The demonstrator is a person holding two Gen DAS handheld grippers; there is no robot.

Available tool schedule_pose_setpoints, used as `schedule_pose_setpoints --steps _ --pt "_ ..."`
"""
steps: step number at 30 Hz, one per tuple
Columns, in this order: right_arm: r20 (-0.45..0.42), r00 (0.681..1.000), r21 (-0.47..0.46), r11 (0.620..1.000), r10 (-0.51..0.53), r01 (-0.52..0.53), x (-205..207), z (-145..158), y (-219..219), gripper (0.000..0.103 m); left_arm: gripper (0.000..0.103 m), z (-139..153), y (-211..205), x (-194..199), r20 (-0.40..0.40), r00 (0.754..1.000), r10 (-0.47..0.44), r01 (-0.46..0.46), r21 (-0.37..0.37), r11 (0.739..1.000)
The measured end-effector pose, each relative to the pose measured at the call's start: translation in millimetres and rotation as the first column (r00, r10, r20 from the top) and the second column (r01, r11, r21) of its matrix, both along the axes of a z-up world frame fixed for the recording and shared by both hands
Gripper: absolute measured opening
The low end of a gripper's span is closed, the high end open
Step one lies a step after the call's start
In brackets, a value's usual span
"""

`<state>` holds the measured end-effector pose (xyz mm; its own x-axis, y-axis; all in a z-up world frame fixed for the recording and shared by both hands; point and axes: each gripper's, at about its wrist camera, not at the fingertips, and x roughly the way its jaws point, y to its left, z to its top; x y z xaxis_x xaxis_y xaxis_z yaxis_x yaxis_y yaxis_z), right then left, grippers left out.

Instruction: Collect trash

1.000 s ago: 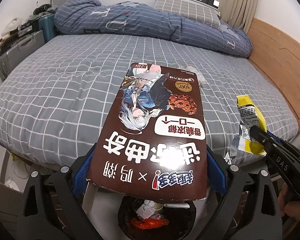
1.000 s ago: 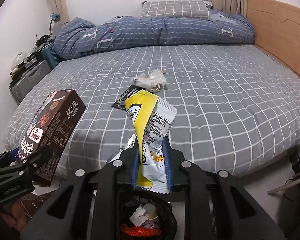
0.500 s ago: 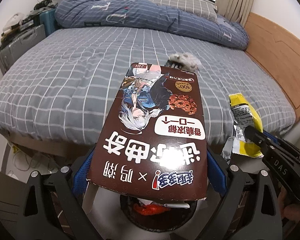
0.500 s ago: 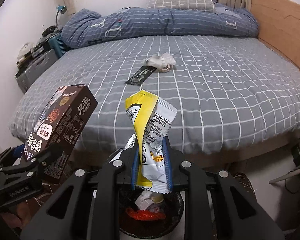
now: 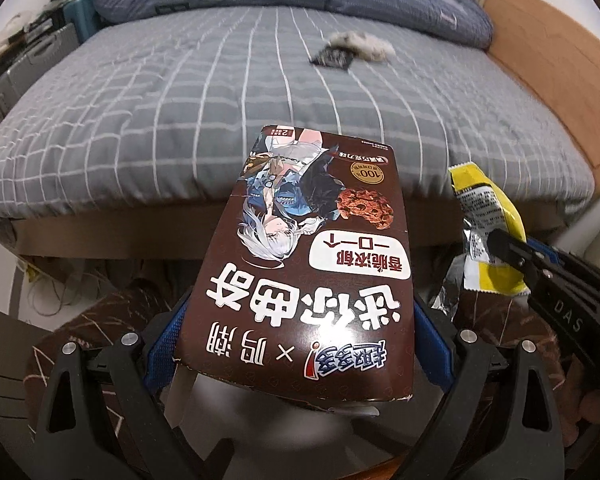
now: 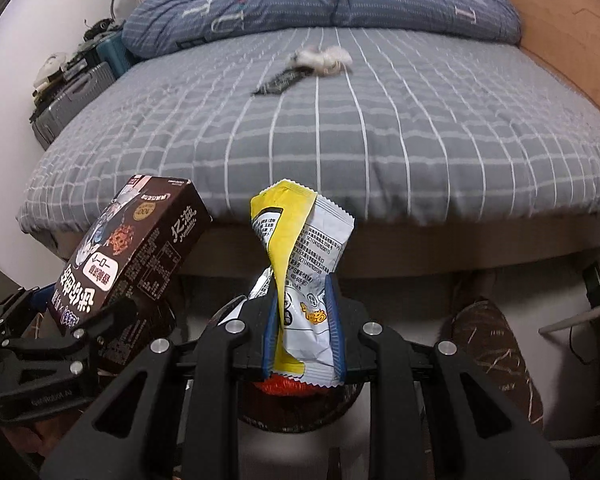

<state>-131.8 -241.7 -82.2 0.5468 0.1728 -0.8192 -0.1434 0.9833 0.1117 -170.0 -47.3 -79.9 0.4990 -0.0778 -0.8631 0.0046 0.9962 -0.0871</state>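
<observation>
My left gripper (image 5: 296, 344) is shut on a brown cookie box (image 5: 308, 256) with a cartoon figure, held flat in front of the bed's foot. The box also shows at the left of the right wrist view (image 6: 128, 252). My right gripper (image 6: 302, 320) is shut on a yellow and white snack wrapper (image 6: 300, 248), which shows at the right of the left wrist view (image 5: 484, 220). Below the right gripper is a dark trash bin (image 6: 300, 408) with red trash inside. On the bed lie a black wrapper (image 6: 278, 82) and crumpled white trash (image 6: 324, 58).
The grey checked bed (image 6: 380, 128) fills the view ahead, with a blue duvet (image 6: 320, 4) at its head and a wooden side board (image 6: 564, 28) on the right. Suitcases (image 6: 72, 104) stand at the left wall. A patterned slipper (image 6: 492, 348) lies on the floor at the right.
Both grippers have drawn back from the bed and lowered, each holding its item. The bed's foot edge and frame have come into view, and the bin sits under the right gripper.
</observation>
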Motion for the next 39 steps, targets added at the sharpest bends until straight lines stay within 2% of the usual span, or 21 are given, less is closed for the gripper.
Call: schedule_pose_setpoints --steps 8,18,23,30,39 --pt "-0.083 0.996 -0.016 1.0 0.009 -0.01 -7.1 -39.4 3.4 0.021 0.092 -35.7 5.3 -2.1 -0.095 0.996 0.002 -0.007 -0.048 0.999" --pt "-0.125 0.992 -0.065 0.998 -0.018 0.01 -1.4 -67.2 -8.4 0.021 0.092 -69.6 -4.0 7.2 -0.154 0.988 -0.024 0.019 -0.034 0.999" --pt "-0.128 0.991 -0.084 0.996 -0.045 0.034 -0.5 -69.5 -20.5 0.021 0.093 -77.5 -20.9 16.0 -0.168 0.984 -0.065 0.059 -0.041 0.997" --pt "-0.129 0.989 -0.089 0.994 -0.07 0.059 -0.1 -69.1 -28.9 0.021 0.097 -88.8 -35.0 22.5 -0.166 0.982 -0.093 0.094 -0.007 0.996" --pt "-0.147 0.989 -0.076 0.997 0.012 -0.023 3.0 -68.9 5.1 0.021 0.097 -85.7 7.7 17.2 -0.145 0.989 -0.04 0.039 -0.012 0.999"
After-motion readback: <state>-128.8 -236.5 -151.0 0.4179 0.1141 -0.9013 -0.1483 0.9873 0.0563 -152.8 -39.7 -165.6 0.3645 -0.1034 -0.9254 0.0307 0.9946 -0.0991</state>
